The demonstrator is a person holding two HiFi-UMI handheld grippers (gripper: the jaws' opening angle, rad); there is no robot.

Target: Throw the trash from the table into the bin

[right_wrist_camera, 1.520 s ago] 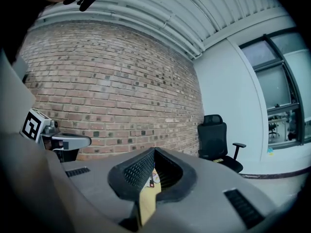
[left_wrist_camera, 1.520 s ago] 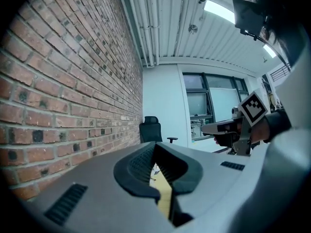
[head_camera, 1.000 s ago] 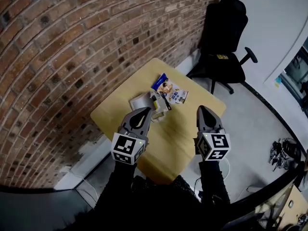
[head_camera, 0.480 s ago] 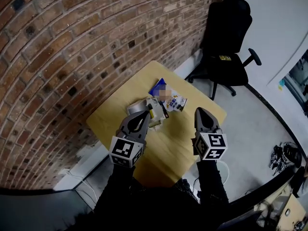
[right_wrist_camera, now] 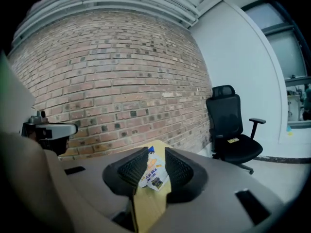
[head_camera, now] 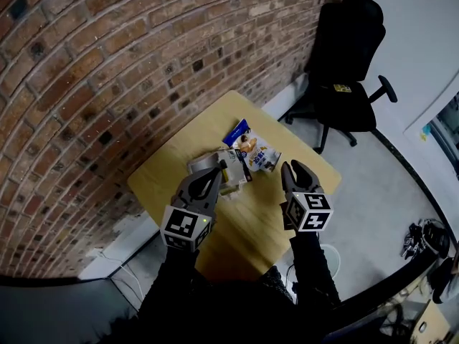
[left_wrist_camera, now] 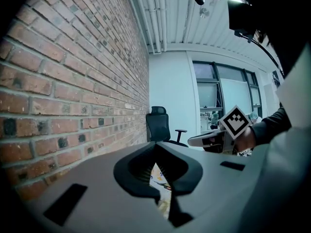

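On the wooden table point(head_camera: 172, 170) lies a heap of trash: a blue-and-white snack bag point(head_camera: 257, 151) and grey-white wrappers point(head_camera: 215, 162) to its left. My left gripper point(head_camera: 217, 169) hovers at the wrappers' near edge, its jaws closed to a point and empty. My right gripper point(head_camera: 292, 167) hangs just right of the bag and short of it. Its jaws have just been opening and stand slightly apart with nothing between them. In the right gripper view the bag point(right_wrist_camera: 154, 174) shows beyond my right gripper point(right_wrist_camera: 156, 154). Through my left gripper point(left_wrist_camera: 156, 152) only a sliver of trash point(left_wrist_camera: 156, 176) shows.
A brick wall point(head_camera: 107, 70) runs along the table's far left side. A black office chair point(head_camera: 344, 63) stands beyond the table's far corner. Grey floor point(head_camera: 380, 185) lies to the right, with clutter point(head_camera: 419, 235) at the lower right. No bin is in view.
Both grippers have moved forward and down towards the trash, the right one further. The right jaws, shut before, have parted a little.
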